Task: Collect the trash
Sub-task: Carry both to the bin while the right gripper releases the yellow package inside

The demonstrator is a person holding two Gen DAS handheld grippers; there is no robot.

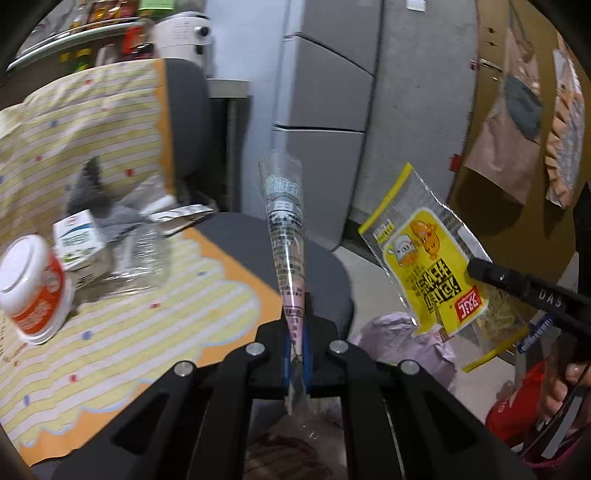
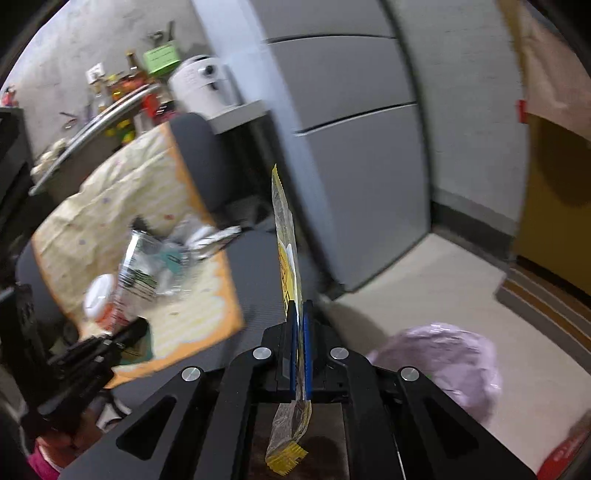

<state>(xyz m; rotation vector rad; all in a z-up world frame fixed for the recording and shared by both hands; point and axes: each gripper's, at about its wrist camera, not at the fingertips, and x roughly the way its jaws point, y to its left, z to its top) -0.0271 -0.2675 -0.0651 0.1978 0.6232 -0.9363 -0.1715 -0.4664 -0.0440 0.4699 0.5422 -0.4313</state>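
Note:
My left gripper point(image 1: 297, 332) is shut on a clear printed plastic wrapper point(image 1: 286, 225) that stands up between its pads. My right gripper point(image 2: 300, 314) is shut on a yellow snack wrapper point(image 2: 287, 258), seen edge-on; the same wrapper shows flat in the left wrist view point(image 1: 428, 258), held by the right gripper's black finger point(image 1: 517, 286). Both are raised above a pale purple trash bag on the floor point(image 1: 406, 339) point(image 2: 447, 362). More trash lies on the striped cloth: a white and orange cup point(image 1: 31, 284), a small carton point(image 1: 79, 240) and crumpled clear plastic point(image 1: 144, 251).
The striped yellow cloth point(image 1: 110, 332) covers a grey chair seat point(image 1: 325, 273). A grey cabinet point(image 1: 325, 92) stands behind, with a beige floor point(image 2: 424, 280) to its right. A shelf with a white appliance point(image 1: 181, 33) and bottles is at the far left.

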